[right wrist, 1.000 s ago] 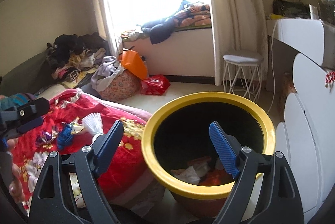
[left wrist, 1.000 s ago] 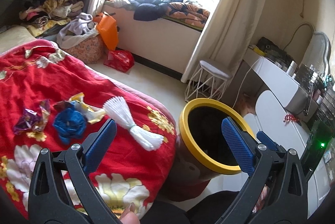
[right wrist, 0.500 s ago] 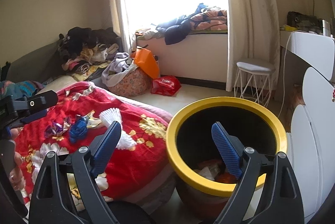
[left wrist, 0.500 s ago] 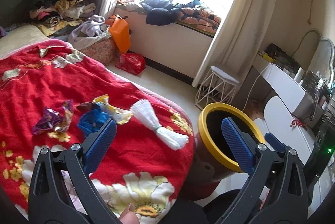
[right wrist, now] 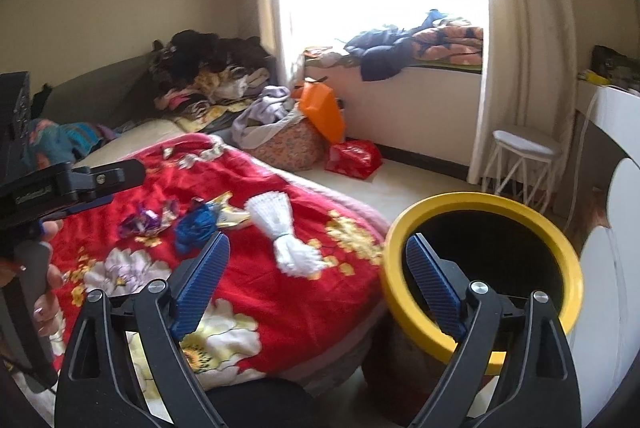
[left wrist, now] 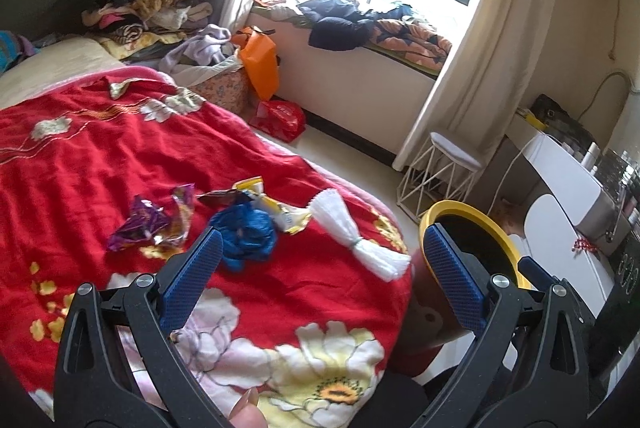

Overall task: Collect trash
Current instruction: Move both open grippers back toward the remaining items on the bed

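Note:
Several pieces of trash lie on the red flowered blanket (left wrist: 120,156): a purple wrapper (left wrist: 148,222), a crumpled blue piece (left wrist: 246,234), a yellow wrapper (left wrist: 280,210) and a white tasselled bundle (left wrist: 352,236). My left gripper (left wrist: 322,240) hangs open just short of them, holding nothing. A yellow-rimmed bin (right wrist: 480,198) stands on the floor at the bed's corner. My right gripper (right wrist: 318,244) is open and empty, between the bed edge and the bin. The blue piece (right wrist: 196,226) and white bundle (right wrist: 280,224) lie ahead to its left. The left gripper's body (right wrist: 80,180) shows at the far left.
A white wire stool (left wrist: 452,164) stands by the curtain. A red bag (left wrist: 280,114), an orange bag (left wrist: 260,62) and a clothes basket sit on the floor past the bed. White furniture (left wrist: 560,172) lines the right side, close to the bin.
Both views have swung left toward the bed. The bin has slid to the right in each, and the trash now sits nearer the middle. The right jaws stand slightly wider.

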Available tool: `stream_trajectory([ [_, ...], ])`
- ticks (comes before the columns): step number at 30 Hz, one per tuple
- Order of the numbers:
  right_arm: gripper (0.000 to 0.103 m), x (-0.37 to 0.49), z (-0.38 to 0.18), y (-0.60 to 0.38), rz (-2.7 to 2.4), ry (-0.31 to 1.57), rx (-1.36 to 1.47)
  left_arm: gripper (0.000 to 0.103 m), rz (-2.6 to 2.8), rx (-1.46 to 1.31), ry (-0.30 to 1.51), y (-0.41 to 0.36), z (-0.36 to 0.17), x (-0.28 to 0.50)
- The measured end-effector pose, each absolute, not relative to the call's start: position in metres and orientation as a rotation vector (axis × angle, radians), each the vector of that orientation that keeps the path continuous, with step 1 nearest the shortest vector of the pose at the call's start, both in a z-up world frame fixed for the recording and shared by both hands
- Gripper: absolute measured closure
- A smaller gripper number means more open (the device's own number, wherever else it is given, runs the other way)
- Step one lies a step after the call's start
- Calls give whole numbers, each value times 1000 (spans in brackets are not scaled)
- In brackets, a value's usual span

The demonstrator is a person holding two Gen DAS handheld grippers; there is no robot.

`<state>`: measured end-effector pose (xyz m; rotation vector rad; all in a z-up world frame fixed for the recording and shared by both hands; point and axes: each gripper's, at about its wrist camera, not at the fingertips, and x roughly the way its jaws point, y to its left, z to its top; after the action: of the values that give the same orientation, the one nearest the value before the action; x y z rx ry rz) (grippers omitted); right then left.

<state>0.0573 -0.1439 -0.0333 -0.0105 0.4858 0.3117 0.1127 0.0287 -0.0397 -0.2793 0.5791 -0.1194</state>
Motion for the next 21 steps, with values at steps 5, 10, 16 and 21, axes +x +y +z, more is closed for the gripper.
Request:
stream_trajectory([
  [5,15,59,-36,-127,364,504,-40,11,-83,-289,596,46,-46,111],
  [10,15,65,-39,-113,406,532,-42,11,-60,-310,627,62,-54,111],
  [16,15,79,-45,-98,433,560,-71,11,-9,-319,671,80,-72,115],
  [21,15,97,-51,-91,421,578,-89,25,39,-328,714,95,-91,122],
])
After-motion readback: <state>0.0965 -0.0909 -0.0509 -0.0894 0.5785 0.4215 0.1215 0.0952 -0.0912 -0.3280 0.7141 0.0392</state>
